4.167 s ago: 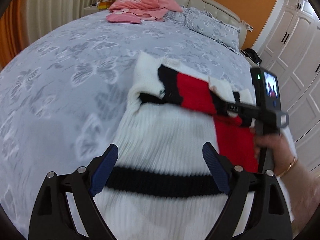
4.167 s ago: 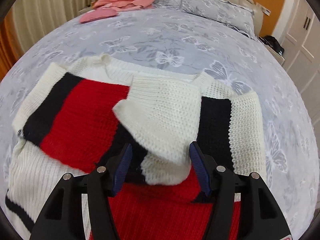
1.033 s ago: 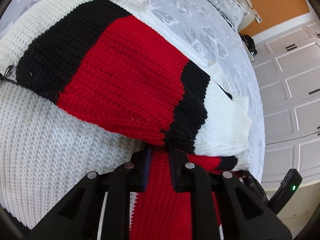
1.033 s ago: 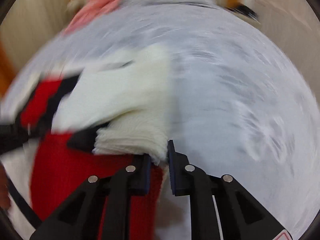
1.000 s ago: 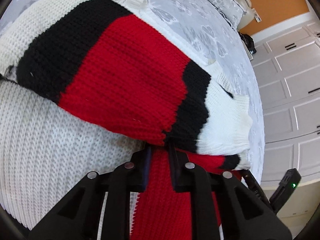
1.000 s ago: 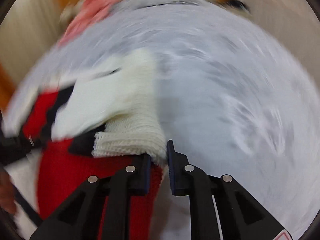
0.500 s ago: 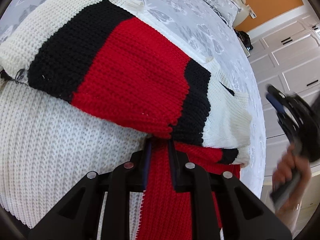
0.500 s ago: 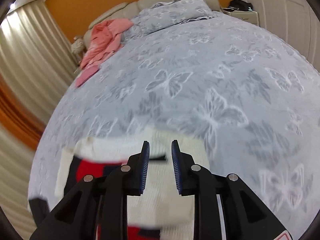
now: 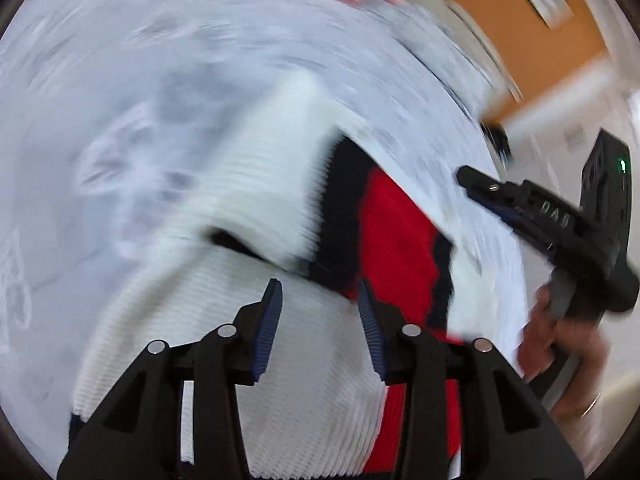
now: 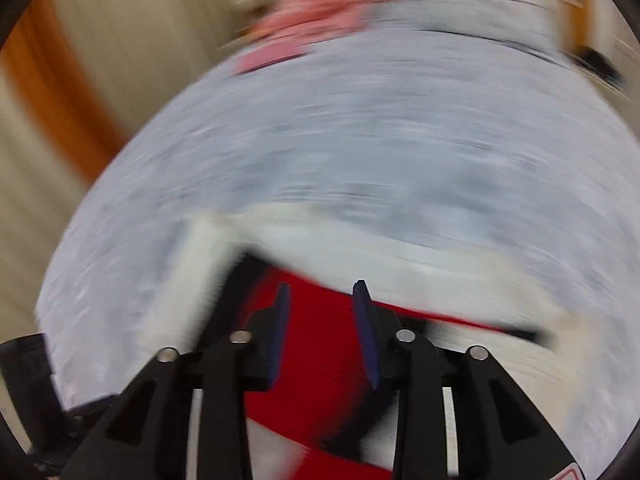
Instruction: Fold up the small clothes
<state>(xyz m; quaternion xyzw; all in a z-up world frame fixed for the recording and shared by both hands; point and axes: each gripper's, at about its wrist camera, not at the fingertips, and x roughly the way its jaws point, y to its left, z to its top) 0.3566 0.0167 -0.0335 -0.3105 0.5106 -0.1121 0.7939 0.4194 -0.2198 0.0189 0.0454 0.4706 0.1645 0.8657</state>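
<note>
Knit sweater [image 9: 280,208], white with black and red bands, lies partly folded on the bed [image 9: 120,100], near its close edge.

Left hand-held gripper [image 9: 320,328]: jaws have just been opening, now part open, nothing between the pads; sweater lies below them. Right hand-held gripper [image 10: 324,332]: the same, jaws just opened part way, empty, red band beneath.

Step in hand, as I judge it: release after a fold and pull clear. To do it well, lift away without snagging the loose knit on the pads, then check that the folded edges sit square before taking the next grip.

Both views badly blurred. Left wrist view alone shows the right hand-held gripper from outside, with the person's hand [image 9: 560,340] on its handle beside the sweater's right edge. Right wrist view alone shows the curtain [image 10: 100,60] and more of the pink clothes [image 10: 316,12] at the bed's far end.
</note>
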